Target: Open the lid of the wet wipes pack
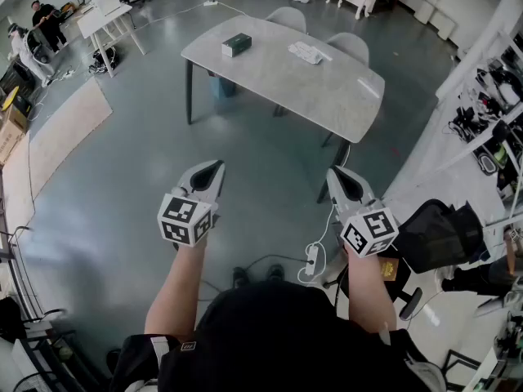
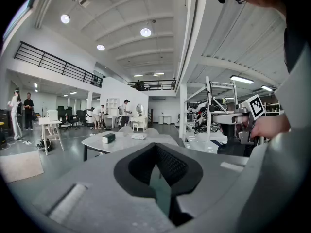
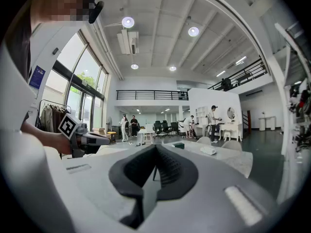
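Open-plan workshop hall: mezzanine railing [image 2: 53, 63], office chairs [image 3: 164, 127] (equipment racks [image 1: 490, 109] alongside).

A dark green box [image 1: 236, 45] sits on the grey stone-look surface [image 1: 327, 96], with pale chairs [image 1: 288, 17] tucked in behind. A white power strip [image 1: 311, 257] lies on the floor [image 1: 122, 202].

Table [image 1: 327, 88]: pale top, dark legs, stands on grey floor [image 1: 122, 202]. On top: dark box [image 1: 236, 45] nr table's left end; white pack [image 1: 309, 52] nr table's far edge, approx. mid-length, apart from box
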